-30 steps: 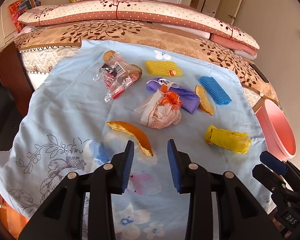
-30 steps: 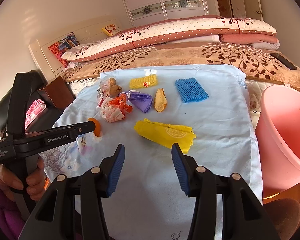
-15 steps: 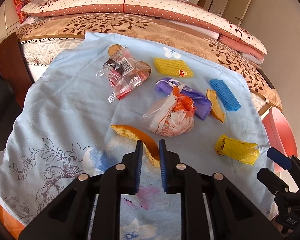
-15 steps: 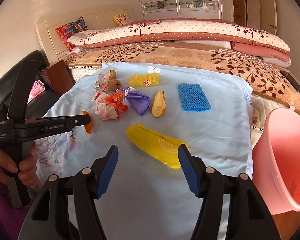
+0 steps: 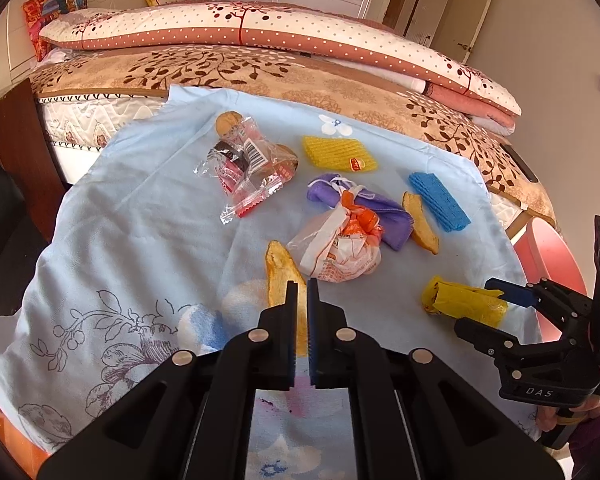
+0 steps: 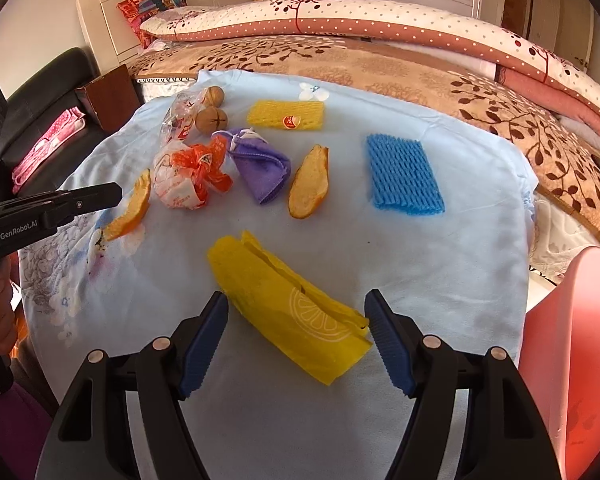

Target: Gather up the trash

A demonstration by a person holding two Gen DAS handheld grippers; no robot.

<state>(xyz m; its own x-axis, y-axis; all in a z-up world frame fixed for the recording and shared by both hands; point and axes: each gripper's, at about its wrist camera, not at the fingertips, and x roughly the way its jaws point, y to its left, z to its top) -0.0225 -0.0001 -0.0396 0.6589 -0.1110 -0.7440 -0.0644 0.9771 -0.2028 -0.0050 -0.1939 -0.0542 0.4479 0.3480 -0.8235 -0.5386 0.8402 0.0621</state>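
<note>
My left gripper (image 5: 302,292) is shut on the near end of an orange peel (image 5: 278,276), which lies on the light blue sheet (image 5: 148,216). In the right wrist view the same peel (image 6: 132,206) sticks out from the left gripper's fingers (image 6: 96,198). My right gripper (image 6: 297,302) stands open low over the sheet, one finger on each side of a flattened yellow plastic bag (image 6: 284,300). Its pads do not touch the bag. Seen from the left wrist, the right gripper (image 5: 496,306) reaches the yellow bag (image 5: 456,304) from the right.
More litter lies farther up the sheet: a second peel (image 6: 310,184), a blue foam net (image 6: 404,176), a yellow foam net (image 6: 286,116), a purple cloth (image 6: 262,168), a white-and-orange plastic bag (image 6: 184,180), and clear wrappers with walnuts (image 6: 188,116). A pink bin (image 6: 572,340) stands at the right.
The left jaws have closed on the orange peel, which has swung to point away from the gripper. The right gripper has opened wider and moved forward and down to straddle the yellow bag.
</note>
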